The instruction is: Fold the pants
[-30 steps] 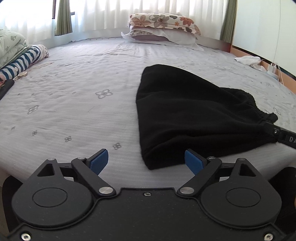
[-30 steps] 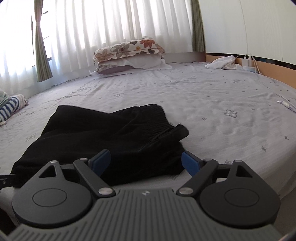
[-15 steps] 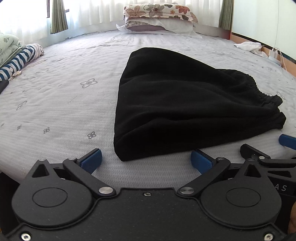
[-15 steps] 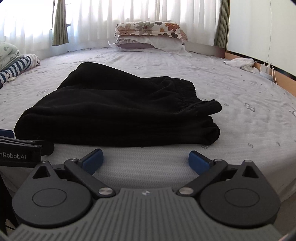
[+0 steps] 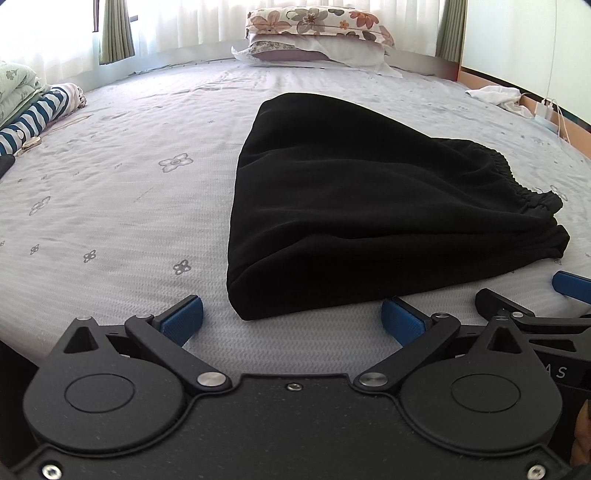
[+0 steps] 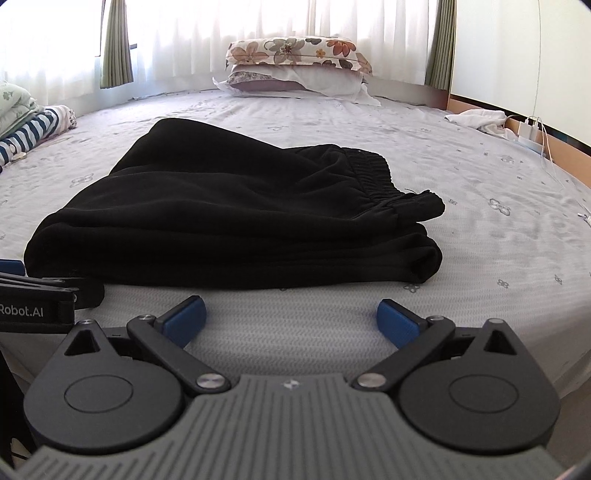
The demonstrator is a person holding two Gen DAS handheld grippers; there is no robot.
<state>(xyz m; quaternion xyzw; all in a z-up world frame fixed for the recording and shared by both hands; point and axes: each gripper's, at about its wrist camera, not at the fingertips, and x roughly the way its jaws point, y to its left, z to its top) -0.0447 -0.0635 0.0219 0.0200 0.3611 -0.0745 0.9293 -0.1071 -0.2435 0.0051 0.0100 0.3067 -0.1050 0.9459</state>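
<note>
Black pants (image 5: 362,206) lie folded in a thick stack on the grey patterned bed, elastic waistband (image 5: 517,184) at the right. In the right wrist view the pants (image 6: 236,229) sit just ahead, waistband (image 6: 373,173) on top. My left gripper (image 5: 291,317) is open and empty, just short of the stack's near left corner. My right gripper (image 6: 291,317) is open and empty, just short of the stack's near edge. Each gripper shows at the edge of the other's view.
Flowered pillows (image 5: 317,29) are stacked at the head of the bed. Striped and green folded bedding (image 5: 33,107) lies at the left edge. A white cloth (image 6: 476,120) and a charger with cables (image 6: 532,133) sit at the right edge by the wooden frame.
Both grippers have drawn back from the pants toward the bed's near edge and turned to face the stack. The pants lie still. Both stay open.
</note>
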